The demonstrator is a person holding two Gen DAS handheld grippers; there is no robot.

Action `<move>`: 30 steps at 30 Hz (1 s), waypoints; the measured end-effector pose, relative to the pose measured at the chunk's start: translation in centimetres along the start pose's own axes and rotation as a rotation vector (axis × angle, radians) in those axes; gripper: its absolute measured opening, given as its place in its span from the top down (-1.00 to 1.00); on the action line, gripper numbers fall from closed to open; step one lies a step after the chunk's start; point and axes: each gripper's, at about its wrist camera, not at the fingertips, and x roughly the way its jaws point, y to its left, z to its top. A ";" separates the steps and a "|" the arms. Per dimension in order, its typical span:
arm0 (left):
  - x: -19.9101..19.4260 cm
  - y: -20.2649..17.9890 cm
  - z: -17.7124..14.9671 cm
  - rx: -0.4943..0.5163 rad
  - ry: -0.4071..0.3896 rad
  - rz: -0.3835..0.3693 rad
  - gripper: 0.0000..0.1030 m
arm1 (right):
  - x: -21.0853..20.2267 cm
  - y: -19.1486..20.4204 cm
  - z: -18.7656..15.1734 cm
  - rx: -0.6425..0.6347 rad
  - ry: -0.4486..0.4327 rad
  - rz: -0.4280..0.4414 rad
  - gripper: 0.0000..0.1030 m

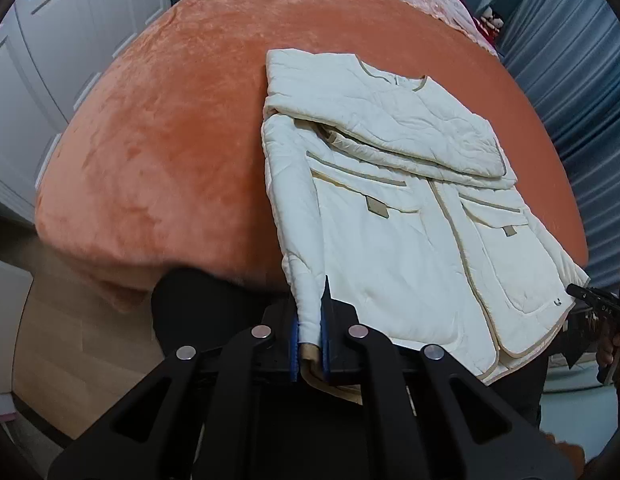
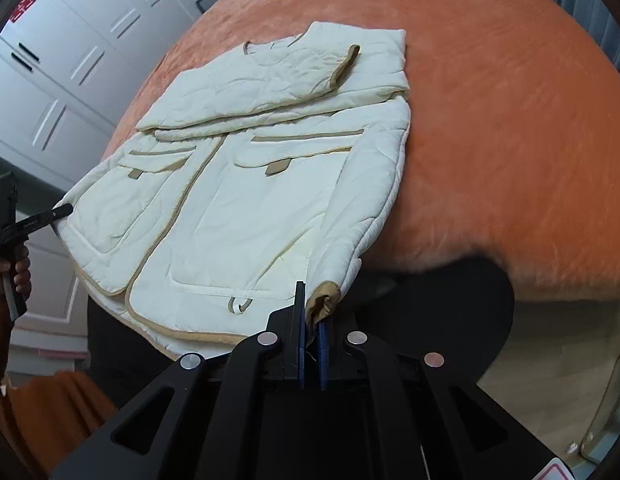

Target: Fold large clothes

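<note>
Sleeve folding looks like the step in hand: a cream quilted jacket (image 1: pixel 389 248) lies front up on the orange plush blanket (image 1: pixel 170 140) of a bed, collar away from the person and hem at the near edge. One sleeve is already laid across the chest, so the garment seems partly folded, with the body folds not yet made

The left claw (image 1: pixel 310 320) is closed on the side sleeve (image 1: pixel 294 220), with cream fabric pinched between its blue pads (image 1: pixel 294 332) just above the tan cuff. In the right wrist view, the right claw (image 2: pixel 311 320) is clamped on a tan cuff (image 2: pixel 323 298) at the end of the sleeve running down that edge of the jacket. Each camera also shows the other claw's black tip touching or just beside a hem corner. Whether both claws hold the same sleeve or one each cannot be settled from the two views

My judgement is that the next move calls for lifting the held cuff clear of the bed edge and carrying it up and inward over the pocket flaps. It should be laid flat beside the sleeve already folded. The padding is bulky and springy, so the grip should be released only once the sleeve rests on the body. Otherwise it may slide off the near edge
</note>
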 end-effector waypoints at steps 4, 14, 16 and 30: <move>-3.6 -0.5 -3.4 -0.036 0.016 -0.034 0.88 | -3.2 0.8 -1.4 0.026 -0.052 0.062 0.92; -4.4 -0.5 7.0 -0.108 -0.357 -0.024 0.88 | -5.7 -3.9 11.5 0.212 -0.581 0.210 0.92; -2.4 -0.8 9.5 -0.110 -0.384 0.007 0.88 | -3.9 -4.6 14.4 0.248 -0.617 0.208 0.92; 14.3 1.2 21.3 -0.226 -0.243 0.136 0.85 | 9.7 -9.9 24.0 0.478 -0.591 0.075 0.91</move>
